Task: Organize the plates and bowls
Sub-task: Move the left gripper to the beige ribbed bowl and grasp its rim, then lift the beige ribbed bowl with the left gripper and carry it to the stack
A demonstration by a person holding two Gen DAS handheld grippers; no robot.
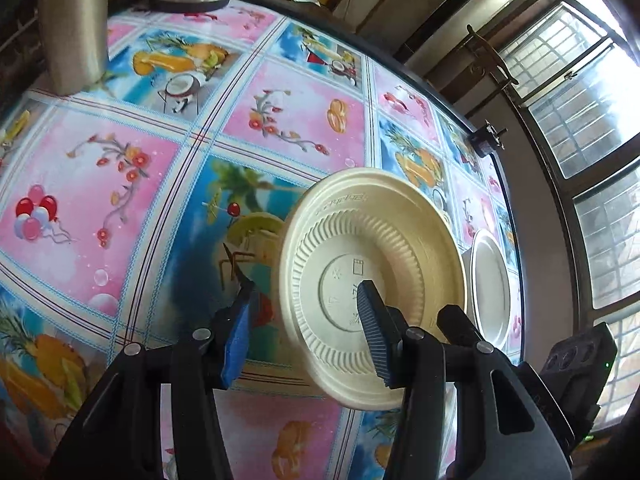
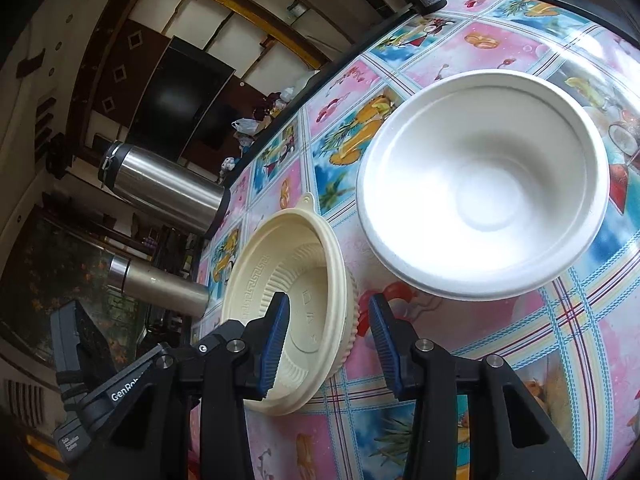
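Nearest us, our left hand-held gripper [image 1: 306, 328] and right hand-held gripper [image 2: 328, 344] each straddle opposite walls of the cream ribbed bowl [image 2: 288, 320], jaws apart, not clamped. Beyond it, 1 white bowl [image 2: 484, 184] sits on the worktop [image 2: 560, 340].

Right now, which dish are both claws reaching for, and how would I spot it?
Start at the table with the bright fruit-print cloth. Two dishes sit on it, and the one meant is the cream bowl, nearer the steel flasks. Unlike the plain white bowl beside it, it has ribbed walls and a key-pattern rim.
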